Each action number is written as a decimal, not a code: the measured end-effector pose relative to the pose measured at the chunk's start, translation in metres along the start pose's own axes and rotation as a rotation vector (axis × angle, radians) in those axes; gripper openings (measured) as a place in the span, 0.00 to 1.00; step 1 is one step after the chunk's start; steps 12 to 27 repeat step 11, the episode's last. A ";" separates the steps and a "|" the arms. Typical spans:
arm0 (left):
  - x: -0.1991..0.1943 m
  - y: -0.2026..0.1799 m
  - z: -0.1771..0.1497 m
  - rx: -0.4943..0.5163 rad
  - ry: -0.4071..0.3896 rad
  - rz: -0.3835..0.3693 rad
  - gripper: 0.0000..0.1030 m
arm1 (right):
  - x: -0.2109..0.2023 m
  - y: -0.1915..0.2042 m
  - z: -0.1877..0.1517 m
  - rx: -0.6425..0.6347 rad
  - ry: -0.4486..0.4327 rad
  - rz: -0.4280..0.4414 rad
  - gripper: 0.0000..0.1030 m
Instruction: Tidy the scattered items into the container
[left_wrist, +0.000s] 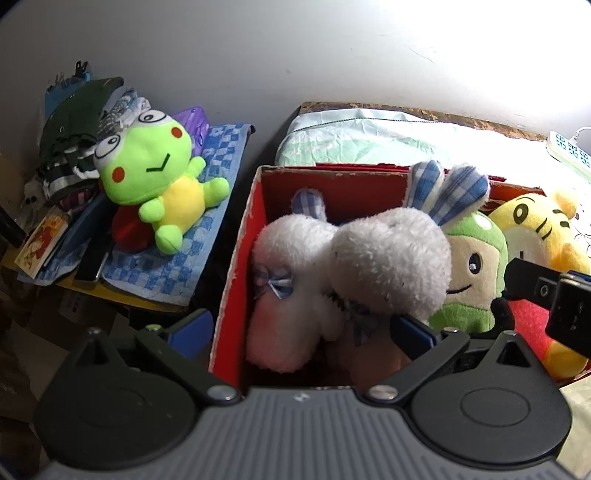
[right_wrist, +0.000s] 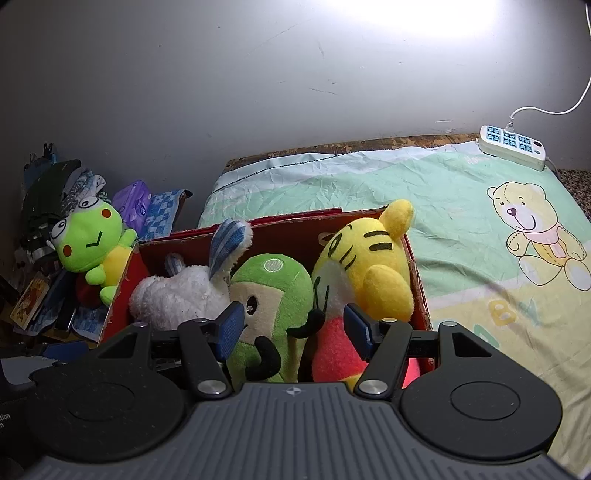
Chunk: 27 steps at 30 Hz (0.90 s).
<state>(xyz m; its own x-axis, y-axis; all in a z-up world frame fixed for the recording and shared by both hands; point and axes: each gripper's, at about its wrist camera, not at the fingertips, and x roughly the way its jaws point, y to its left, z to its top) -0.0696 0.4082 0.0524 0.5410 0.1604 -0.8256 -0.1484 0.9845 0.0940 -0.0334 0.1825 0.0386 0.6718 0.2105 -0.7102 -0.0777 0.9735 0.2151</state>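
Observation:
A red cardboard box (left_wrist: 236, 258) (right_wrist: 288, 236) stands on the bed and holds a white bunny plush (left_wrist: 351, 258) (right_wrist: 177, 295), a green plush (left_wrist: 469, 273) (right_wrist: 273, 295) and a yellow tiger plush (left_wrist: 535, 229) (right_wrist: 369, 266). A green frog plush (left_wrist: 159, 184) (right_wrist: 92, 247) lies outside the box on a side table to the left. My left gripper (left_wrist: 301, 330) is open, spread wide over the bunny at the box's left end. My right gripper (right_wrist: 295, 330) is open above the green plush, nothing clamped.
The bed sheet (right_wrist: 461, 229) with a bear print stretches right of the box. A white power strip (right_wrist: 511, 146) lies at its far corner. The side table carries a blue chequered cloth (left_wrist: 207, 221), piled clothes (left_wrist: 77, 122), a purple pack (right_wrist: 133, 201) and a small book (left_wrist: 40, 243).

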 end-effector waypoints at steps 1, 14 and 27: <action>0.000 0.000 0.000 -0.002 0.000 -0.002 0.99 | -0.001 0.000 0.000 -0.001 -0.002 0.000 0.61; -0.002 0.002 0.001 -0.015 -0.014 -0.012 0.98 | -0.002 0.000 0.001 -0.002 -0.015 -0.005 0.61; -0.002 0.002 0.001 -0.015 -0.014 -0.012 0.98 | -0.002 0.000 0.001 -0.002 -0.015 -0.005 0.61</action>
